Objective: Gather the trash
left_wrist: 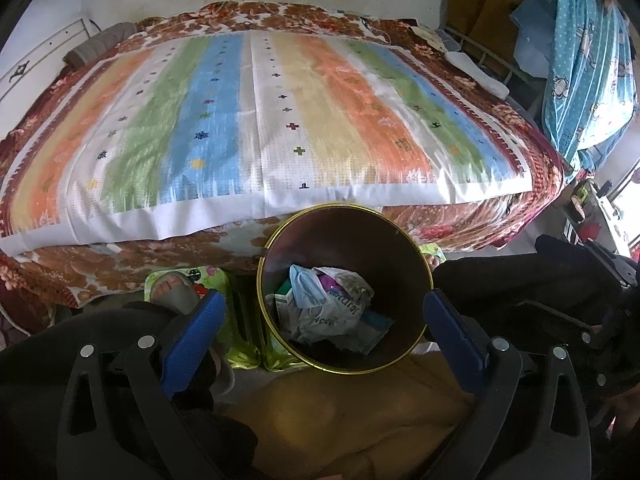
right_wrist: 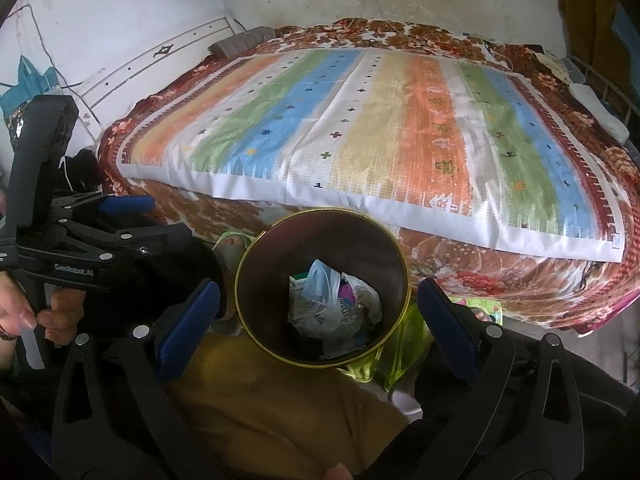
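Observation:
A dark round bin with a gold rim [left_wrist: 416, 252] [right_wrist: 256, 344] stands on the floor against the bed's front edge. Inside lies crumpled trash [left_wrist: 328, 308] [right_wrist: 336, 308]: a pale plastic bag, a printed wrapper and a green-and-white box. My left gripper [left_wrist: 325, 316] hangs open above the bin, its blue pads on either side of the rim and nothing held. My right gripper [right_wrist: 318, 306] is open above the bin too, empty. The left gripper's body [right_wrist: 80, 236] shows at the left of the right wrist view, held by a hand [right_wrist: 24, 312].
A bed with a striped cover [left_wrist: 260, 120] [right_wrist: 380, 136] over a brown floral blanket fills the background. A person's sandalled foot [left_wrist: 176, 288] rests on a green mat [left_wrist: 240, 340] beside the bin. Yellow-brown cloth [left_wrist: 360, 412] lies below. Blue hanging fabric [left_wrist: 588, 60] is at the right.

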Demonstrator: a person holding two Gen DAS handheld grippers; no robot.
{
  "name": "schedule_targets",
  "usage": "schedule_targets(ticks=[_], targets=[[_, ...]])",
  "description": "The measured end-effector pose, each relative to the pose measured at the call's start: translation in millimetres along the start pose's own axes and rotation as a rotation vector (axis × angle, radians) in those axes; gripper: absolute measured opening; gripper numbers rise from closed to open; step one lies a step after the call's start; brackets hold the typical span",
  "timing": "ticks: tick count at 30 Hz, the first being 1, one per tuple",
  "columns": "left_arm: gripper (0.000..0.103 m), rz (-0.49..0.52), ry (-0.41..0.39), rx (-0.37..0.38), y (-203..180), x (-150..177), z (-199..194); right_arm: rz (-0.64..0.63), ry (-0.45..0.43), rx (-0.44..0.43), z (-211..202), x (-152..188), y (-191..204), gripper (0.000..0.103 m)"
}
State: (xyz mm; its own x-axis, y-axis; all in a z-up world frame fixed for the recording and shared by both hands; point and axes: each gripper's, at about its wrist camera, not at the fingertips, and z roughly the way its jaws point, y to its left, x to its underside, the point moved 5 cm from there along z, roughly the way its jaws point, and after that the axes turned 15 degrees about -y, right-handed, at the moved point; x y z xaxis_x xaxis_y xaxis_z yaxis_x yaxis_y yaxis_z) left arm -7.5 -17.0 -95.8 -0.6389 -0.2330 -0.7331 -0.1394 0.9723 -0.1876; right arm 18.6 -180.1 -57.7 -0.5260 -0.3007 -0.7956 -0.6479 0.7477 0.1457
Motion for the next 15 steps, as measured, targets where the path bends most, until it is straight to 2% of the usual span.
schedule_targets(ticks=[15], targets=[[0.097,-0.003,-0.007,0.011,-1.6,0.0,-1.4,0.002,0.001,-0.001,0.6,0.4,1.2,0.094]])
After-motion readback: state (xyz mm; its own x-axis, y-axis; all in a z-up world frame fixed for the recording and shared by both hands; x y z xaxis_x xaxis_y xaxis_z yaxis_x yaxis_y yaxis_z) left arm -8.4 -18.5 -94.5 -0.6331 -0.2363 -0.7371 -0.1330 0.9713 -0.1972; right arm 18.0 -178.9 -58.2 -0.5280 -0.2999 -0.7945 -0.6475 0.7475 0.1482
